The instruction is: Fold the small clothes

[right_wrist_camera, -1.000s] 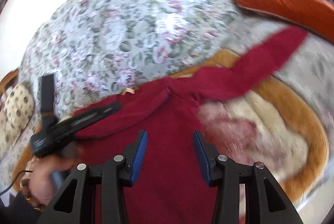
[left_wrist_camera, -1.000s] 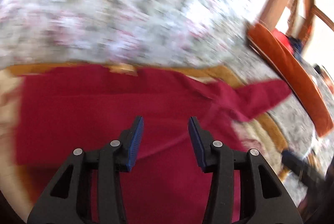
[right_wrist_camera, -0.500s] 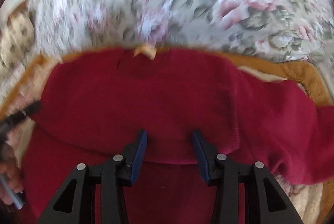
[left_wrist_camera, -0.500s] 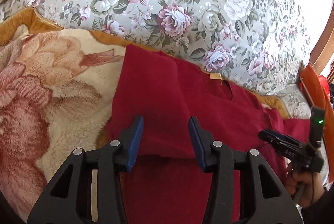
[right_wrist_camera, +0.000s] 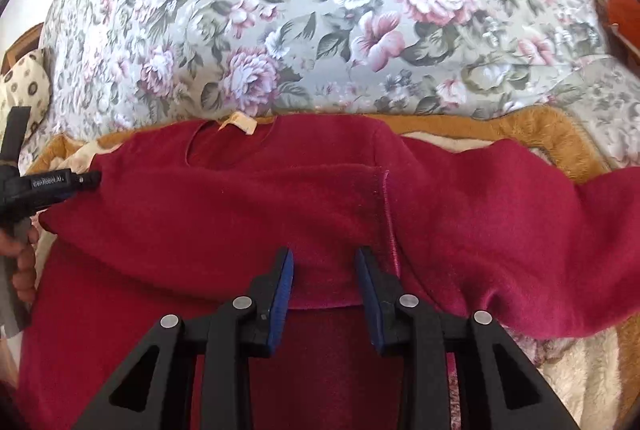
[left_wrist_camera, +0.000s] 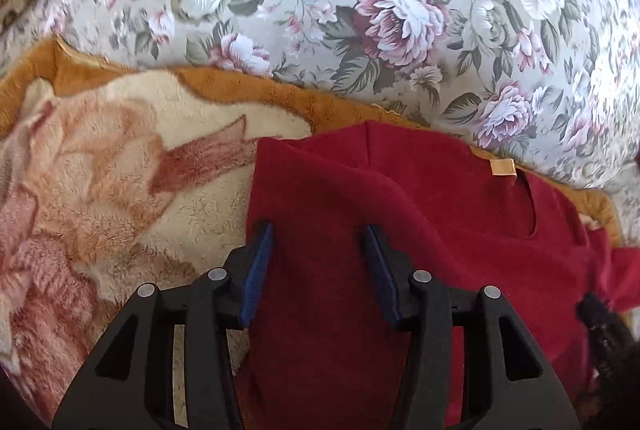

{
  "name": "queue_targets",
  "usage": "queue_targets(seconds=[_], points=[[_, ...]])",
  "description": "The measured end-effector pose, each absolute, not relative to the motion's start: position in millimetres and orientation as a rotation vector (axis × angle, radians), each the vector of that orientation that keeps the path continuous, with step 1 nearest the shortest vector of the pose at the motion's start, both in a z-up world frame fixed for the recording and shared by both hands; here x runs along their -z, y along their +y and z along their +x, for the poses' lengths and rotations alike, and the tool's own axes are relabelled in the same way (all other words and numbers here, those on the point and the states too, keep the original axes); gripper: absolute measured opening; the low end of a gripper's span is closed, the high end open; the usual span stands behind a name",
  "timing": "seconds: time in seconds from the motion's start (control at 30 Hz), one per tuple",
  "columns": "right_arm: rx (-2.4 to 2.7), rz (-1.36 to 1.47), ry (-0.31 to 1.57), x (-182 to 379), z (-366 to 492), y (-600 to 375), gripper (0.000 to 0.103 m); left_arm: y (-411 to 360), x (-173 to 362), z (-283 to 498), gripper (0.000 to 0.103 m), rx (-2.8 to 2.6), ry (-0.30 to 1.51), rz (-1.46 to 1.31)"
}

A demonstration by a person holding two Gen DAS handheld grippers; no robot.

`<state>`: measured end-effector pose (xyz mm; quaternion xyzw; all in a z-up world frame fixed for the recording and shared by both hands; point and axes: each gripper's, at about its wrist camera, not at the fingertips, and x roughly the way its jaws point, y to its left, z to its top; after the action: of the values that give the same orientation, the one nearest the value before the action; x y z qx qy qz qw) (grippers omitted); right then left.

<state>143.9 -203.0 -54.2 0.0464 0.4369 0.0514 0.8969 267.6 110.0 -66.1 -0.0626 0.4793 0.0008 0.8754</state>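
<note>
Floral bedspread (left_wrist_camera: pixel 400 9) behind, fleece blanket (left_wrist_camera: pixel 120 189) on top; red sweater (right_wrist_camera: pixel 240 213) lies on the blanket, neck label (right_wrist_camera: pixel 240 122) at its far edge. Risk: right claw (right_wrist_camera: pixel 324 294) closing on the folded-over hem near the label side seam may catch only one layer, so the fold drags crooked. Left claw (left_wrist_camera: pixel 316 270), half-wide and opening, straddles the sweater's left edge, apparently not pinching; that side could slump. Sweater looks soft, thick, partly folded, right sleeve (right_wrist_camera: pixel 520 230) sprawled.
</note>
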Motion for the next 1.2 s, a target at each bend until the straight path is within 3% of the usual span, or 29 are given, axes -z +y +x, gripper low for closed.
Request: queue_targets(seconds=[0.07,0.17,0.43,0.63,0.8,0.9,0.93,1.0,1.2], points=[[-0.083,0.056,0.896,53.3,142.4,-197.1,0.029,112.7,65.0,253.4,0.049,-0.022,0.971,-0.141],[-0.088,0.063,0.897,53.8,142.8,-198.9,0.029,118.0,66.1,229.1,0.065,-0.043,0.993,-0.172],[-0.120,0.181,0.937,43.3,141.9,-217.6,0.030,113.2,63.6,214.3,0.065,-0.046,0.946,-0.143],[-0.190,0.153,0.856,8.5,158.5,-199.5,0.032,107.5,63.7,209.9,0.066,-0.078,0.910,-0.096],[-0.386,-0.017,1.018,39.9,199.1,-137.1,0.032,111.0,65.8,209.1,0.067,-0.072,0.900,-0.112],[-0.274,-0.066,1.019,54.6,209.0,-152.6,0.031,110.3,66.3,207.7,0.068,-0.071,0.895,-0.112],[-0.208,-0.031,1.018,56.1,211.0,-167.8,0.030,109.5,66.6,207.8,0.069,-0.072,0.895,-0.108],[-0.149,0.127,1.025,60.7,212.5,-205.7,0.009,107.7,67.1,207.4,0.069,-0.078,0.889,-0.097],[-0.099,0.008,1.049,42.8,210.4,-177.8,0.014,107.7,66.7,207.6,0.069,-0.081,0.886,-0.095]])
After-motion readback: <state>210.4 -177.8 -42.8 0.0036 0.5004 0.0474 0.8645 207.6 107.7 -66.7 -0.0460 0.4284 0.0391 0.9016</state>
